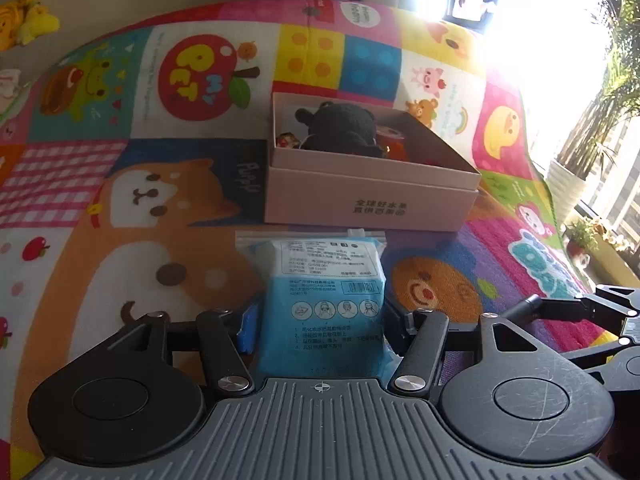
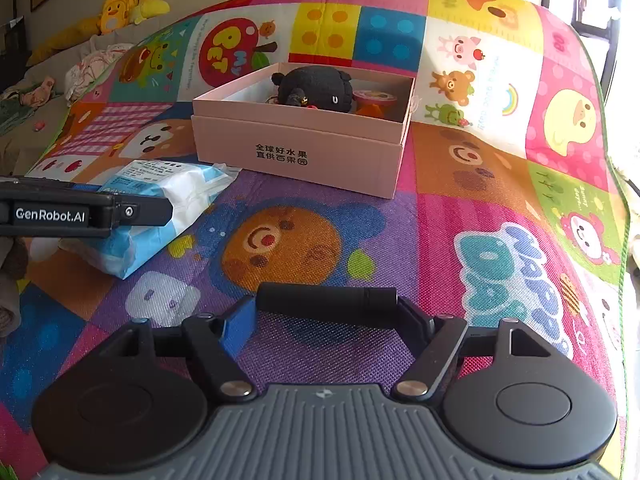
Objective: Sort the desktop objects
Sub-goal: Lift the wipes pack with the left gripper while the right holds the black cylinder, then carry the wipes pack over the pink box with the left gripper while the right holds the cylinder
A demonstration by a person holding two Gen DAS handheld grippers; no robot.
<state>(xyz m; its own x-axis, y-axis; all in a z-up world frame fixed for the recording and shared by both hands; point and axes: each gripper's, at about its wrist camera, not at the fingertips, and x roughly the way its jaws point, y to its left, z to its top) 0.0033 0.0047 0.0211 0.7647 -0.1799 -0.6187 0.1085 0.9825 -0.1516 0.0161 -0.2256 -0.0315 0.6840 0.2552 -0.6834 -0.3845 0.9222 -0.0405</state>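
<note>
Sorting partly done: pink box (image 1: 372, 196) already holds a black plush toy (image 1: 340, 128) and an orange item; two things still out.

Blue-white mask pack (image 1: 324, 300), soft crinkly plastic with printed instructions, lies on the mat at 6 o'clock of the box, between the left gripper (image 1: 320, 328) jaws (half spread; pad contact unclear, cannot tell if gripped). Right gripper (image 2: 326, 320) clamps a black cylinder (image 2: 326, 298) crosswise at its ends.

Blue mask pack (image 1: 324, 300) flat nr pink box (image 1: 372, 200).
</note>
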